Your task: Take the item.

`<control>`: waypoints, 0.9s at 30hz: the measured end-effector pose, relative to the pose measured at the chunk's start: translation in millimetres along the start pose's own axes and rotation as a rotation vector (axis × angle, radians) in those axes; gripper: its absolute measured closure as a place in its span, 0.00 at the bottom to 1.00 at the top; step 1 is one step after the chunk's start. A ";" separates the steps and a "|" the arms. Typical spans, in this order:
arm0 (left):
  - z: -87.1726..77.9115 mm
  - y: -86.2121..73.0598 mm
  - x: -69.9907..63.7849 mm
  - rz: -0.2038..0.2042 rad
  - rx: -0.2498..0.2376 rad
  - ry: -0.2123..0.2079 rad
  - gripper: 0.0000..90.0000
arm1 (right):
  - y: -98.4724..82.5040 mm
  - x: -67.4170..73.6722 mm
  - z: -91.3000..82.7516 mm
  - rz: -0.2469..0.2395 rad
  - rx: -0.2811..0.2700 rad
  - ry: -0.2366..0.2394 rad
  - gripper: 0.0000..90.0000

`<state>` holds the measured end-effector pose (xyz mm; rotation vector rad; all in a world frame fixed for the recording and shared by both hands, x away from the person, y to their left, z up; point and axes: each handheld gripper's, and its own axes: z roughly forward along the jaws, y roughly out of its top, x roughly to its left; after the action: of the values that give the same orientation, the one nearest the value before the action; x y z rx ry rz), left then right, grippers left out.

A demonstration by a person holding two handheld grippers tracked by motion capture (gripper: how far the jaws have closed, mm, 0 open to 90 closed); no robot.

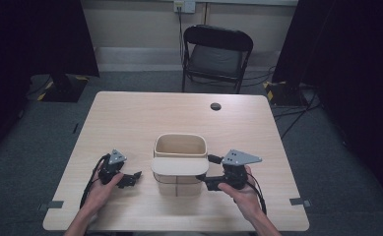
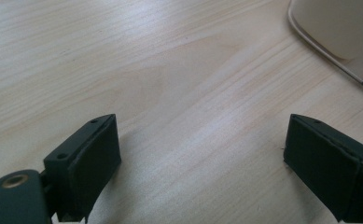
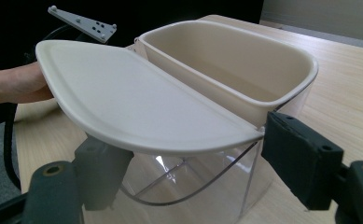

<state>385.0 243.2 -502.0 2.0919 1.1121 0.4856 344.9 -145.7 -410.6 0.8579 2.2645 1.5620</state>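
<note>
A container [image 1: 180, 162] sits near the middle of a table [image 1: 130, 118], toward its near edge, its lid [image 1: 179, 166] swung out level over the near side. The left gripper [image 1: 128, 179] rests on the table to the container's left, apart from it; the right gripper [image 1: 209, 183] lies close at its right. A chair [image 1: 216, 55] stands beyond the far edge.

bin [image 2: 338, 28] cropped at frame corner
</note>
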 end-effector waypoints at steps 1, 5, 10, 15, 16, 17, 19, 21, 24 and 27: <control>0.0 0.0 0.0 0.000 0.000 -0.002 0.11 | 0.5 -0.4 0.1 0.002 0.000 0.003 0.27; -0.1 0.0 0.1 0.002 0.003 -0.002 0.11 | 2.7 -1.3 0.2 -0.001 -0.003 0.004 0.28; -0.1 0.0 0.2 0.002 0.003 -0.001 0.11 | 2.9 -1.8 0.1 0.009 -0.006 -0.001 0.30; -0.1 0.0 0.2 0.002 0.003 -0.002 0.11 | 3.9 -2.7 0.1 0.010 -0.007 0.001 0.30; -0.2 0.0 0.2 0.003 0.003 -0.001 0.11 | 4.2 -2.8 0.3 0.009 -0.008 0.003 0.30; -0.1 0.0 0.2 0.002 0.003 -0.002 0.11 | 4.4 -2.7 0.2 0.008 -0.007 0.000 0.30; -0.1 0.0 0.1 0.002 0.003 -0.001 0.11 | 4.7 -2.8 0.1 0.007 -0.007 0.001 0.30; -0.1 0.0 0.2 0.003 0.004 -0.002 0.11 | 4.6 -2.4 0.1 0.006 -0.012 -0.002 0.30; -0.1 0.0 0.2 0.002 0.003 -0.002 0.11 | 4.6 -1.3 -0.1 0.001 -0.018 -0.006 0.30; -0.1 0.0 0.1 0.001 0.003 -0.003 0.11 | 4.8 -1.3 0.1 0.001 -0.019 -0.006 0.30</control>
<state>384.9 243.2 -502.0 2.0952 1.1110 0.4816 347.5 -145.2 -406.4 0.8583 2.2417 1.5764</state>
